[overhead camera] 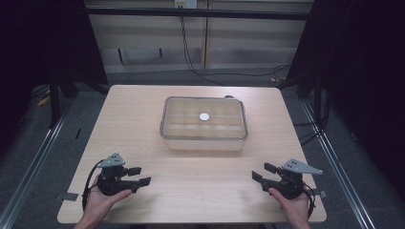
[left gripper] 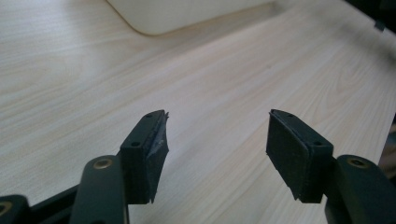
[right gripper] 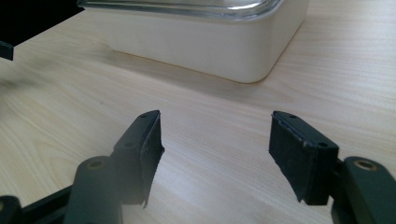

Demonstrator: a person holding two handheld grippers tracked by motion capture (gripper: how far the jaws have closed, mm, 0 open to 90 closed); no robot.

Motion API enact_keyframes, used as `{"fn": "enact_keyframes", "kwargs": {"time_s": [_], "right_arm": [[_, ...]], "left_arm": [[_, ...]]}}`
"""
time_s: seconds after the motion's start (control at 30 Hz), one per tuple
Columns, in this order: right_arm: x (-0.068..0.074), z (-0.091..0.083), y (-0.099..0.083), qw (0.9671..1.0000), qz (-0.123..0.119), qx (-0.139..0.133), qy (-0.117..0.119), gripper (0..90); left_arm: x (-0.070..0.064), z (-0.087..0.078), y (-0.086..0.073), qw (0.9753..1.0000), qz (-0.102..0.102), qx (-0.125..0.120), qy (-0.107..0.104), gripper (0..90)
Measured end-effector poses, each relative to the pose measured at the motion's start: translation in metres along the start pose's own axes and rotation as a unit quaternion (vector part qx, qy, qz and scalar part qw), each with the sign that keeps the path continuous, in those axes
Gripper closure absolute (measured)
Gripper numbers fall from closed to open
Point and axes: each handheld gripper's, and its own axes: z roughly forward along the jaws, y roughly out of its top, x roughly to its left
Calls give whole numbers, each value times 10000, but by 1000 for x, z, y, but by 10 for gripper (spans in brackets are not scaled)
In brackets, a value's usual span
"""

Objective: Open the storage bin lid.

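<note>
A light wooden table point(overhead camera: 143, 124) is seen from the high view, its grain running across the top, with dark floor around it. Near the middle of the table, toward its far side, a clear rectangular container point(overhead camera: 204, 125) is set, closed by a transparent lid point(overhead camera: 184, 107) through which a grid of compartments is made out. On the centre of the lid a small round white knob point(overhead camera: 204, 116) is seen.

The left gripper point(overhead camera: 137, 175) is held in the person's left hand point(overhead camera: 101, 199) at the near left corner of the table, well apart from the container. Its jaws are spread wide, and nothing is held between them. In the left gripper view only bare wood is found between its black pads point(left gripper: 148, 154), and a rounded corner of the container point(left gripper: 187, 14) is seen far ahead.

The right gripper point(overhead camera: 261, 172) is held in the right hand point(overhead camera: 293, 202) at the near right corner, likewise well apart from the container. Its jaws are also spread wide and empty. In the right gripper view the container's pale wall point(right gripper: 205, 46) and clear rim are seen ahead of the pads point(right gripper: 301, 156).
</note>
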Motion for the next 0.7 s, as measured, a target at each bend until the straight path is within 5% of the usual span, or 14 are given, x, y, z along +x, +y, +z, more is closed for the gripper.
{"fn": "enact_keyframes", "kwargs": {"time_s": [0.13, 0.3, 0.47, 0.7], "right_arm": [[3, -2, 3, 10000, -31, -34, -4, 323], [-1, 1, 8, 10000, 8, 35, 83, 316], [0, 3, 14, 9997, -40, 167, 150, 329], [-3, 4, 27, 9992, 30, 245, 308, 330]], "left_arm": [[0, -2, 6, 9996, -73, -255, -111, 458], [0, 1, 12, 9991, 210, -108, -349, 559], [-3, 2, 21, 9987, 474, -24, -203, 582], [1, 4, 41, 9987, 476, -170, -72, 461]]}}
